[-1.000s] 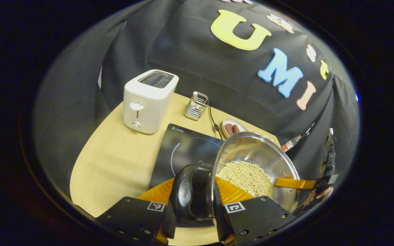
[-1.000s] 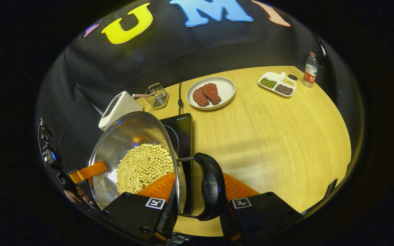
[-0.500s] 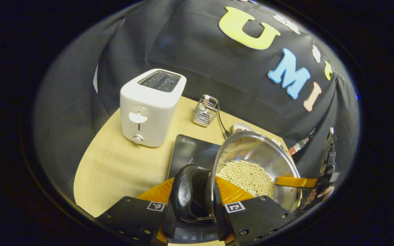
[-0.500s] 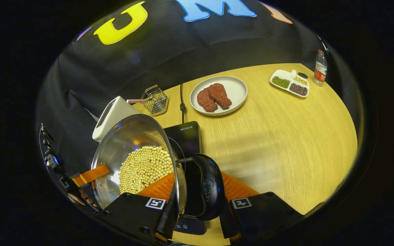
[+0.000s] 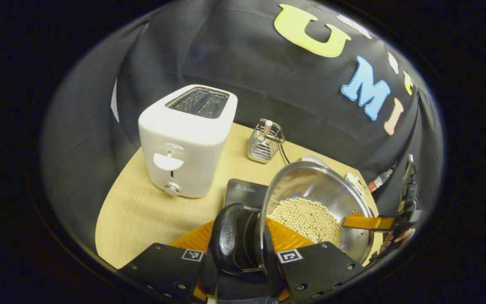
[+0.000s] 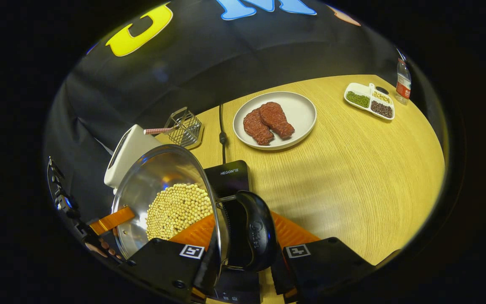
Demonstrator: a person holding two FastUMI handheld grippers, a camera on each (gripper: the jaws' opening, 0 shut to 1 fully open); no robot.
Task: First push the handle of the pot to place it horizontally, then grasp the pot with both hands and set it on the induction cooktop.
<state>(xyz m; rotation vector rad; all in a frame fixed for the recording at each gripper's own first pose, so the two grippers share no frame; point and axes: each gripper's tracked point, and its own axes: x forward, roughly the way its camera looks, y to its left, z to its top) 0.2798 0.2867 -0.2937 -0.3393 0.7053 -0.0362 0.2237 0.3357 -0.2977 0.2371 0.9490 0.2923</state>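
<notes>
Pale wood-grain table [image 6: 352,169] spreads ahead of my grippers, black cloth behind. My left gripper [image 5: 243,257] and right gripper [image 6: 243,257] each clench a glossy black handle of the shiny steel pot [image 5: 314,190] of beans, above the flat black cooktop [image 6: 232,177].

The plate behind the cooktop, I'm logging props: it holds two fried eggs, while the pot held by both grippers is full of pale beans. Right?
Not quite. In the right gripper view the plate holds two reddish-brown pieces of meat, not fried eggs. The rest stands: the pot holds pale beans, and each gripper grips one of its black handles.
</notes>
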